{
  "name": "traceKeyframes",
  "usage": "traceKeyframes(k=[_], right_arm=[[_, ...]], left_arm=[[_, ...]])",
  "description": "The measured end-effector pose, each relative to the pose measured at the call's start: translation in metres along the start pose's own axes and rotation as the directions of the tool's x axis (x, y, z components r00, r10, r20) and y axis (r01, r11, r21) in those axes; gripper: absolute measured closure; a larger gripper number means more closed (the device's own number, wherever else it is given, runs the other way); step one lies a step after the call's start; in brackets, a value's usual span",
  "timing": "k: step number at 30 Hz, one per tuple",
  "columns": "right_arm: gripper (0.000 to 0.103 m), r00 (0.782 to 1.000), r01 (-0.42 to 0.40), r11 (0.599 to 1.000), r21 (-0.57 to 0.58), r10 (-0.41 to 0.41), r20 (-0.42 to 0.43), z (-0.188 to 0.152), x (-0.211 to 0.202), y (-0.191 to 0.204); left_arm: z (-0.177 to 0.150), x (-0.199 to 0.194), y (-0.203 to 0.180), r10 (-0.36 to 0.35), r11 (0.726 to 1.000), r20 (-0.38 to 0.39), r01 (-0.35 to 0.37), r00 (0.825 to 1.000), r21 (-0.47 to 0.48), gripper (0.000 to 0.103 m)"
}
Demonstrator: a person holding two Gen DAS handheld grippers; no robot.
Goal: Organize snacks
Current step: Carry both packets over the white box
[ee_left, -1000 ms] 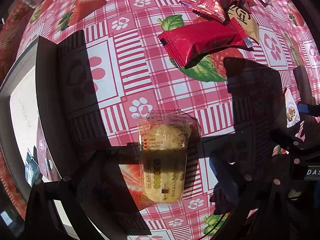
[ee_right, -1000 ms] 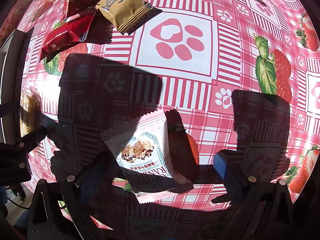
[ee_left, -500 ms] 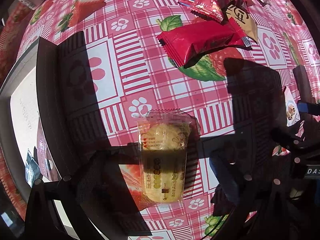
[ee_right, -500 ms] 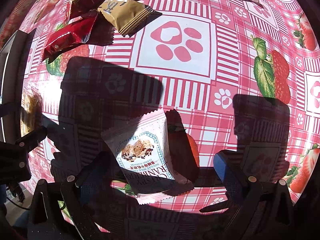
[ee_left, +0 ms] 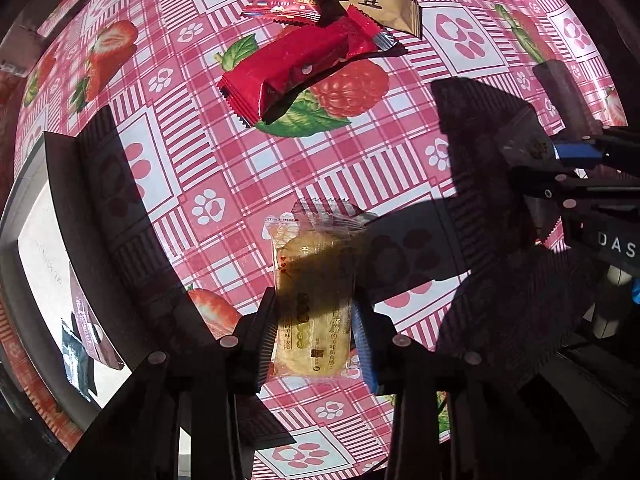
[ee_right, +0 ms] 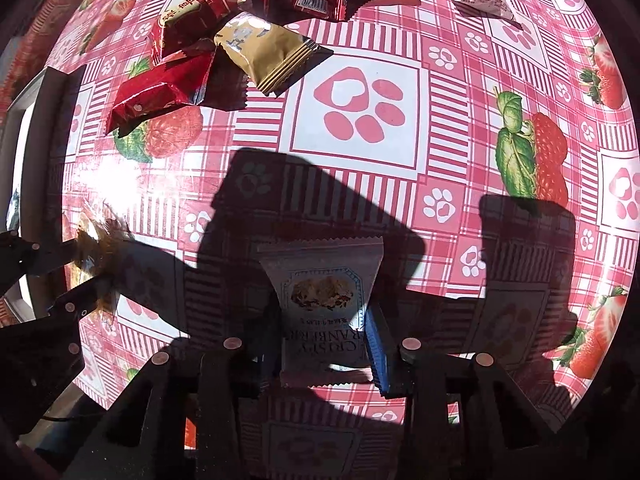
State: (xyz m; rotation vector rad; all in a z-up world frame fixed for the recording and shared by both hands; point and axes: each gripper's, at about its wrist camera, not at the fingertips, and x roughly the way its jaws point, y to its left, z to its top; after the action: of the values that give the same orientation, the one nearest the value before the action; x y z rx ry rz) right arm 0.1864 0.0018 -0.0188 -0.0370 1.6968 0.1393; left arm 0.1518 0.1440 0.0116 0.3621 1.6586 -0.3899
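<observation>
Red-checked bench [ee_left: 280, 152] | left hand-held gripper [ee_left: 314, 336] clamps yellow cake packet [ee_left: 314, 292] | right hand-held gripper [ee_right: 324, 344] clamps white cranberry packet [ee_right: 326, 300] | red and gold packets [ee_right: 224, 60] loose beyond cranberry packet | sorting judged early, most remains.

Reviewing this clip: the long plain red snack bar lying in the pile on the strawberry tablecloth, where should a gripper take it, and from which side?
Grip the long red bar across its narrow width near mid-length, coming down from above. Its near crimped end lies free on the tablecloth, while the far end is tucked among the gold packet and the other red wrappers, so the free half is probably safest.
</observation>
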Motion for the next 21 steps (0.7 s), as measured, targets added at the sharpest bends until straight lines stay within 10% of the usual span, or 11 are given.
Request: traceKeyframes(k=[21], right_arm=[[0.064,0.985,-0.171,0.983,0.07,0.169,0.039,0.011,-0.071,0.055]], left_arm=[[-0.044,-0.081,0.068,-0.097,0.986,0.207,0.122,0.974,-0.114,0.064]])
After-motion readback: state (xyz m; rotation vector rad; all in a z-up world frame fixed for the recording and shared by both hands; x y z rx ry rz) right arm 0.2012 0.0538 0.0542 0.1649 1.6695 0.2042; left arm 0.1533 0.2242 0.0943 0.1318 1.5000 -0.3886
